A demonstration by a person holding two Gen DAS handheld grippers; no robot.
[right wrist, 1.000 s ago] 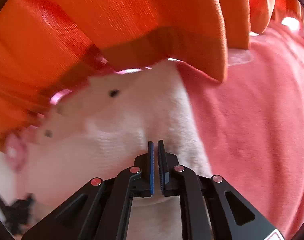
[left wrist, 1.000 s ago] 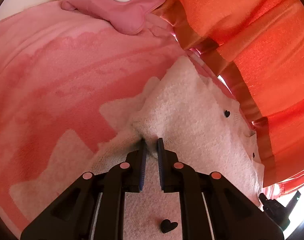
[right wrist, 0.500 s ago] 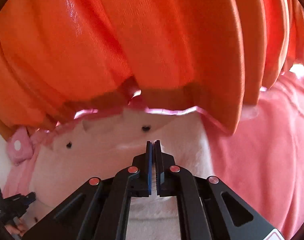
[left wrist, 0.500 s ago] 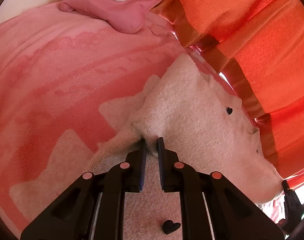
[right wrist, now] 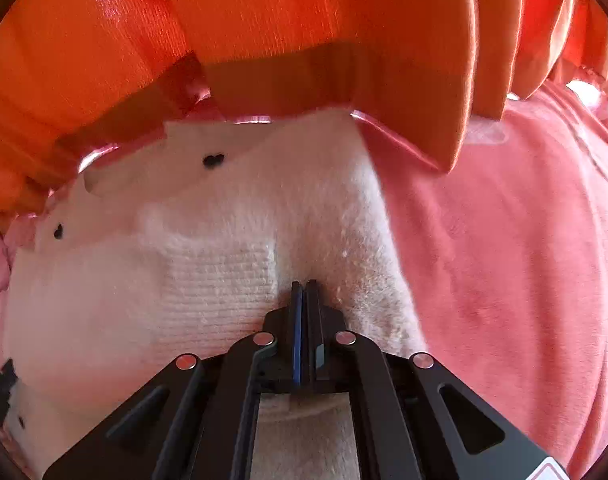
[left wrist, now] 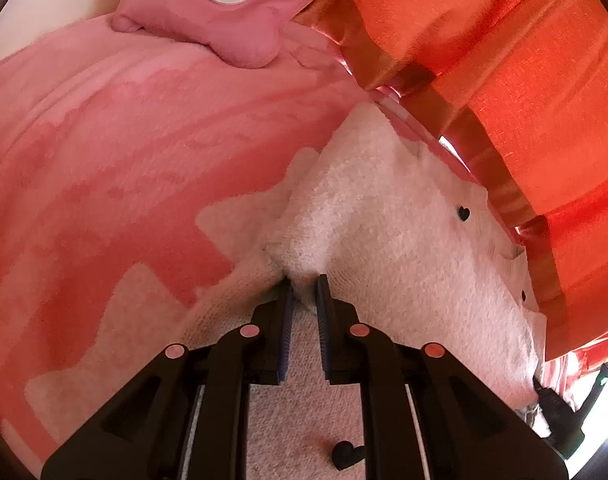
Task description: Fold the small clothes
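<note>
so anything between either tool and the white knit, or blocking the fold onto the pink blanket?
Nothing between: the left tool and right tool each pinch the white knit directly. The pink blanket beside it looks bare where a fold might land. The orange curtain overhangs the knit's far edge and could brush it.

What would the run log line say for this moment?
left tool: shut on fluffy white knit garment | right tool: shut on same garment | surface: pink fleece blanket | fold unfinished

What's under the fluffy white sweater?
A pink blanket shows around the white sweater, which both grippers, left and right, pinch. Whatever lies directly beneath the sweater is covered.
</note>
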